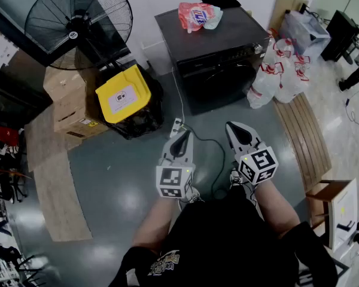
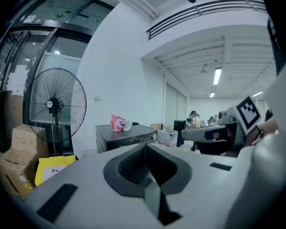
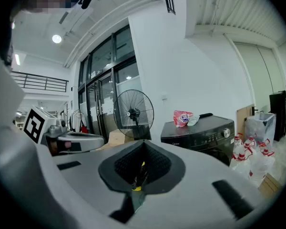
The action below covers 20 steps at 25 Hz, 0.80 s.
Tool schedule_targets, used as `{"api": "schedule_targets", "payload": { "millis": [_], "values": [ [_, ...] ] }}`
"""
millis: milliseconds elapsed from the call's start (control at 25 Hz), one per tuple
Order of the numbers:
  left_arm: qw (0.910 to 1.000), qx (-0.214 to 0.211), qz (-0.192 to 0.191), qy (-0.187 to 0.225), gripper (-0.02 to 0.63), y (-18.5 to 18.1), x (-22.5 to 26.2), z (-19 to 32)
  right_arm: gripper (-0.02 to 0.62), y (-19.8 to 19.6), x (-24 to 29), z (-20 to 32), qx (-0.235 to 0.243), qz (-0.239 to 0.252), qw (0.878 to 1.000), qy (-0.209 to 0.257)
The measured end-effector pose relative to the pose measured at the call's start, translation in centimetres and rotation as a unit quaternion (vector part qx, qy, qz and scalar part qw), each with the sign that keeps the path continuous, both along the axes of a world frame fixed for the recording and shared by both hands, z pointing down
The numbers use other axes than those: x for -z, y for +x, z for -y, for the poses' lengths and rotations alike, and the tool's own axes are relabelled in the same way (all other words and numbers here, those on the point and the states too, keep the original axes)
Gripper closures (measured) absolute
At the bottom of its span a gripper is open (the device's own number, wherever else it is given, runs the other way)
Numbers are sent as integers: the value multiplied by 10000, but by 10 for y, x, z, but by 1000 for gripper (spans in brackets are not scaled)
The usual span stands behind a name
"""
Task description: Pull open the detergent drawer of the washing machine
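Glossy grey floor (image 1: 107, 178) holds washing machine (image 1: 227, 43), fan (image 1: 78, 23), boxes (image 1: 69, 109).

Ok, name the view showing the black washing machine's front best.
Right gripper view: the black washing machine shows front panel and knob. Head view shows mostly its top; left gripper view shows it smaller.

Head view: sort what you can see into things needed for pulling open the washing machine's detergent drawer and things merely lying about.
Belongs to the job:
washing machine
left tool, shut
right tool, shut

Just lying about:
pink bag on top of the machine
fan
yellow bin
cardboard boxes
white plastic bags
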<state>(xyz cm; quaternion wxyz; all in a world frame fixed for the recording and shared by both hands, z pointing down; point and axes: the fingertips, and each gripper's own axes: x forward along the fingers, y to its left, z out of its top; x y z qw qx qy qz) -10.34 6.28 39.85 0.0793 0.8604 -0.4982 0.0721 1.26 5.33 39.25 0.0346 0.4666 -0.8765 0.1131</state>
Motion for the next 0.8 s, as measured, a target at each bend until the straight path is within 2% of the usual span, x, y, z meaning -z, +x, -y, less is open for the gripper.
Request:
{"api": "schedule_targets", "payload": {
  "millis": [800],
  "values": [
    [9999, 87, 95, 33, 594, 14, 1, 2, 584, 21, 4, 1, -113, 221, 9996, 126]
  ]
}}
